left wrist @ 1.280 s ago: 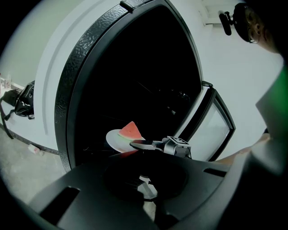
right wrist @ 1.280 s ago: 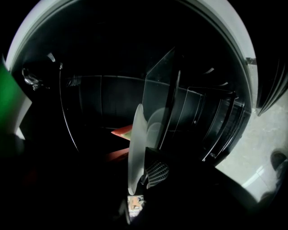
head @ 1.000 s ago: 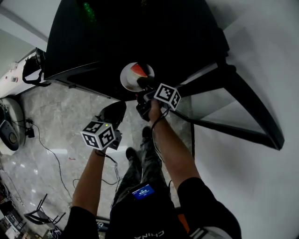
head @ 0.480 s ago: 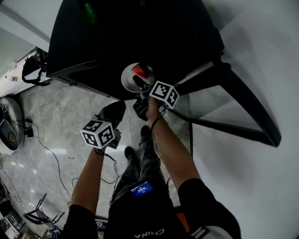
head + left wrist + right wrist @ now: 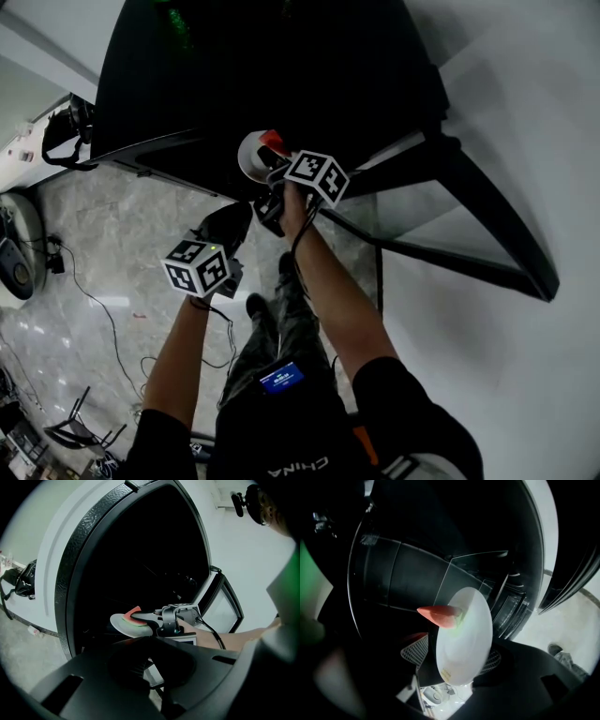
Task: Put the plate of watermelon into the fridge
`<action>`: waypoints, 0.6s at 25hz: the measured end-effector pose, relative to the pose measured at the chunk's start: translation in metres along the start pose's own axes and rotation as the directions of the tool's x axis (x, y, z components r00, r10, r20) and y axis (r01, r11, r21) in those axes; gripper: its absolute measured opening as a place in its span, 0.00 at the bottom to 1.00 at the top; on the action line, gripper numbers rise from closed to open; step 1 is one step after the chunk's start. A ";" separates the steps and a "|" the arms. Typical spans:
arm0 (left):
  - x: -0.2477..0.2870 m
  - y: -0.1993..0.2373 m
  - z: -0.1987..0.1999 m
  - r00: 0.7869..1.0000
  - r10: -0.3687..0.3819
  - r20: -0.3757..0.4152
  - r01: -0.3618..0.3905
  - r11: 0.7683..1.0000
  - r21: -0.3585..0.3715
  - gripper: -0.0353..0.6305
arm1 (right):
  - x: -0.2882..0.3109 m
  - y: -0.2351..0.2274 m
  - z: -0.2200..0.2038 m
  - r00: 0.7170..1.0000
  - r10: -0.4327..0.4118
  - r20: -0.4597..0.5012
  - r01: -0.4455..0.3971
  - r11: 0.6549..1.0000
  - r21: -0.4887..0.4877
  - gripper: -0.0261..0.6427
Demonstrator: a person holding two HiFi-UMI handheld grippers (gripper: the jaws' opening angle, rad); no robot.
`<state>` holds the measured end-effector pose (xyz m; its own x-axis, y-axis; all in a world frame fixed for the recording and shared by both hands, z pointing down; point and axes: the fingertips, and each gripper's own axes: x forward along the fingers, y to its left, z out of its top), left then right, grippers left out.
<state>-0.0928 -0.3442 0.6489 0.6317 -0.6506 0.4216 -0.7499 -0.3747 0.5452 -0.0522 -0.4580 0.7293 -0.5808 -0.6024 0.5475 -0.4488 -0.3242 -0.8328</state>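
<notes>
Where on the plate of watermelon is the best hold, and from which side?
Likely the bare near rim of the plate, from the person's side: the watermelon slice sits toward the far edge. The plate is thin and flat, so one jaw goes above, one below. The right gripper, whose jaws have just been opening, has it between them.

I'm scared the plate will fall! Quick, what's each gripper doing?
Left gripper: shut, holding nothing.
Right gripper: open; its jaws have just been opening, with the plate of watermelon between them.
</notes>
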 end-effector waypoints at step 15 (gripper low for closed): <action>-0.009 0.006 0.001 1.000 0.002 0.001 -0.002 1.000 -0.024 0.07 | -0.013 -0.004 -0.002 1.000 0.009 0.003 -0.009 0.997 0.081 0.46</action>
<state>-0.1034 -0.3413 0.6479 0.6300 -0.6522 0.4215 -0.7461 -0.3578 0.5616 -0.0444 -0.4473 0.7258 -0.5830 -0.6071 0.5399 -0.3870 -0.3768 -0.8416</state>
